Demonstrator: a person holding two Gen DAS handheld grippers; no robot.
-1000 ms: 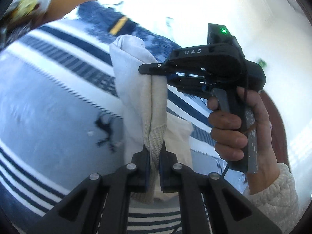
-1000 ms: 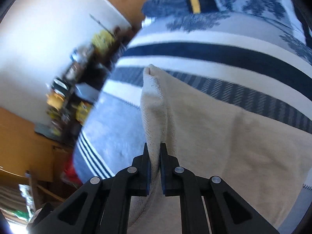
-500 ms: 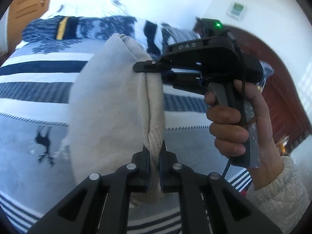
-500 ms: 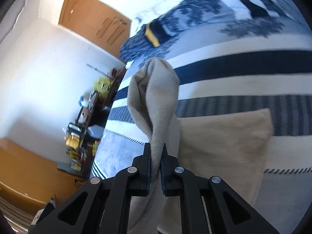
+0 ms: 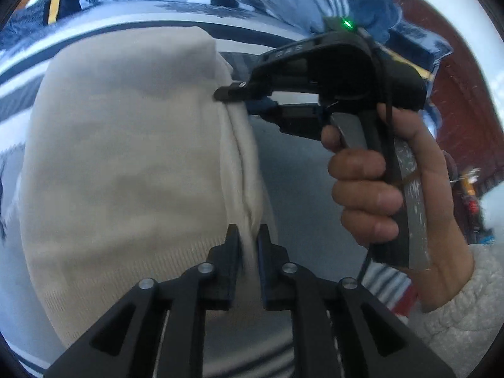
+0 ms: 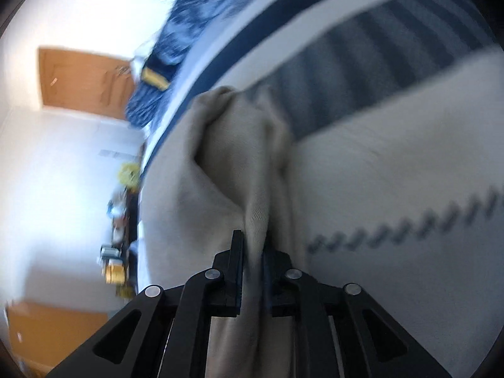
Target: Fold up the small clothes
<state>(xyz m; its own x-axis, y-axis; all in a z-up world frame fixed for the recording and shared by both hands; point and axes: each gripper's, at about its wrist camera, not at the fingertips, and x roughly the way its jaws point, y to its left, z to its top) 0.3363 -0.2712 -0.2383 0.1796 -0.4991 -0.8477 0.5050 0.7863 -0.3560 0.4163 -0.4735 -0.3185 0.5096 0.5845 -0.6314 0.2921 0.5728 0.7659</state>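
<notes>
Over the bed (image 5: 302, 170), a beige garment (image 5: 126, 157) hangs between both grippers: left gripper (image 5: 249, 239) and right gripper (image 6: 253, 249) jaws are opening, cloth still between them

A bed cover (image 5: 299, 170) with navy, white and grey-blue stripes fills the lower ground in both views; a navy patterned pillow with a yellow band (image 6: 154, 77) lies at its head; behind it, an orange-brown wooden door (image 6: 82, 78) in a white wall (image 6: 63, 163); a cluttered dark shelf (image 6: 121, 220) stands beside the bed, its contents too blurred to name; a dark red headboard (image 5: 466, 100) curves at the right.
</notes>
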